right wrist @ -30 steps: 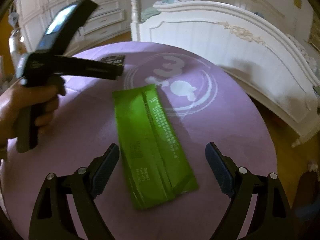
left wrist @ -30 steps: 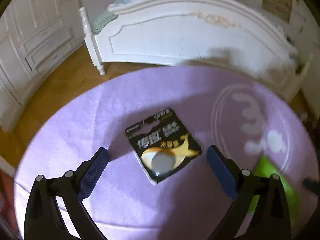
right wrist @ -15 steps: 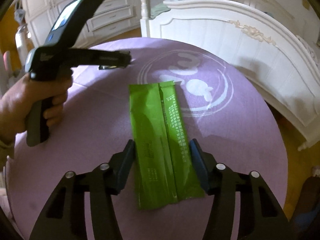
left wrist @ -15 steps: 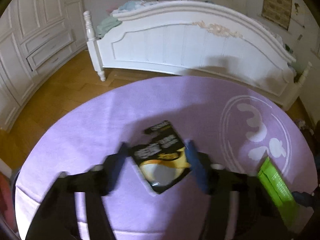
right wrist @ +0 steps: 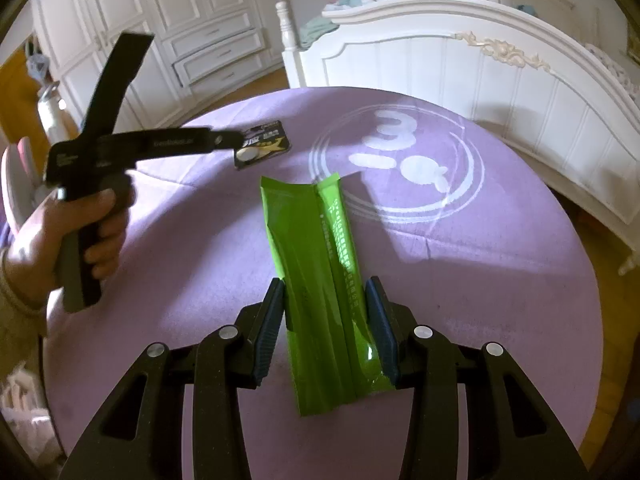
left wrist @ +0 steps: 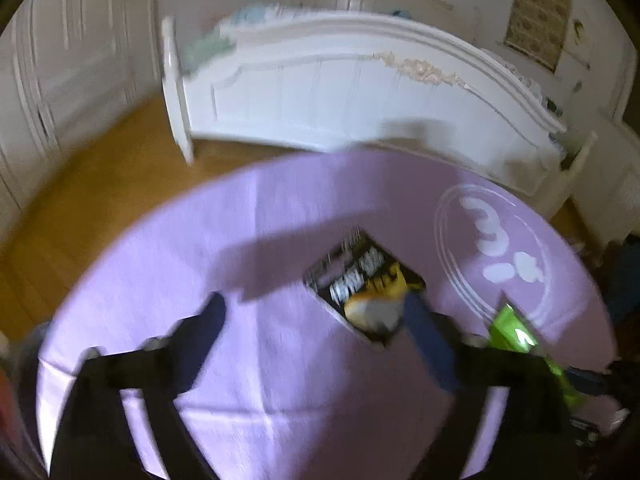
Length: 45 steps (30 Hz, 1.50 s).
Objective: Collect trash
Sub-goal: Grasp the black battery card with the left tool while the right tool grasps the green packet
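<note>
Right hand-held gripper: blue-padded fingers closed in on both long edges of the long green foil sachet, pads touching it at its near half; sachet is bowed into a trough between them, far end pointing toward the white ring-and-"3" logo printed on the round purple cloth-covered surface. Can't tell whether the sachet is off the cloth or resting on it. Left hand-held gripper: left wrist view is motion-blurred, but the fingers stand wide apart, not gripping anything; its right blue pad overlaps the near right corner of the black-and-yellow battery blister card, contact unclear through blur. In the right wrist view that same gripper is held by the person's left hand, and its tip sits at the card's left edge. Card lies flat on the purple cloth, left of the logo and well apart from the sachet; a round coin cell shows under the blister. In the left wrist view the green sachet shows at lower right, partly hidden behind the gripper body. White carved bed footboard stands just beyond the surface, white panelled wardrobe to the left, wood floor between.
</note>
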Each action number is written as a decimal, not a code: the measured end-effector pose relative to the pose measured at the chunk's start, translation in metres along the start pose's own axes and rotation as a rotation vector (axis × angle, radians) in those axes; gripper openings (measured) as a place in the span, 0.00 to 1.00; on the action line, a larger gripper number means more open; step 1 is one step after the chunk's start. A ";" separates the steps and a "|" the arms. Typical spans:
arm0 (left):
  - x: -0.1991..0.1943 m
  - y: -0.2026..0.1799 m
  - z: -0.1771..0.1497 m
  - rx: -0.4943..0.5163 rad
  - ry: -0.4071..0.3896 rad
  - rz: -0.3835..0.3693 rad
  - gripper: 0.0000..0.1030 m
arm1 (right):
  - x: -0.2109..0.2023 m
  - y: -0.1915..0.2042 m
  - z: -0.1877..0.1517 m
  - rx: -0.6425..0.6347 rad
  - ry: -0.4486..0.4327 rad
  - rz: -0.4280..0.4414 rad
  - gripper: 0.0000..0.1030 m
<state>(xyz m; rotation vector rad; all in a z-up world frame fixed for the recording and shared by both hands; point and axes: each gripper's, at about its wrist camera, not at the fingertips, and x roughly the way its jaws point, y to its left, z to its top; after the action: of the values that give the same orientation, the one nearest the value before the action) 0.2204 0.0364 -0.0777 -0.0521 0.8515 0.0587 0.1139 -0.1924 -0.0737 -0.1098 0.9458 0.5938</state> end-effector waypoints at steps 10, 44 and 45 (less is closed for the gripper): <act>0.040 -0.029 0.015 0.319 0.072 -0.166 0.82 | 0.001 -0.011 -0.005 0.011 0.005 0.011 0.45; -0.018 -0.050 -0.048 0.422 0.025 -0.236 0.84 | -0.029 0.005 -0.014 0.106 -0.055 0.015 0.36; -0.011 -0.052 -0.048 0.422 0.048 -0.241 0.80 | -0.031 0.002 -0.015 0.109 -0.056 0.011 0.36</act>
<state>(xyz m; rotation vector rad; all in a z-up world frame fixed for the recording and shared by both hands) 0.1811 -0.0186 -0.0999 0.2412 0.8855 -0.3498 0.0884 -0.2090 -0.0581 0.0100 0.9232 0.5517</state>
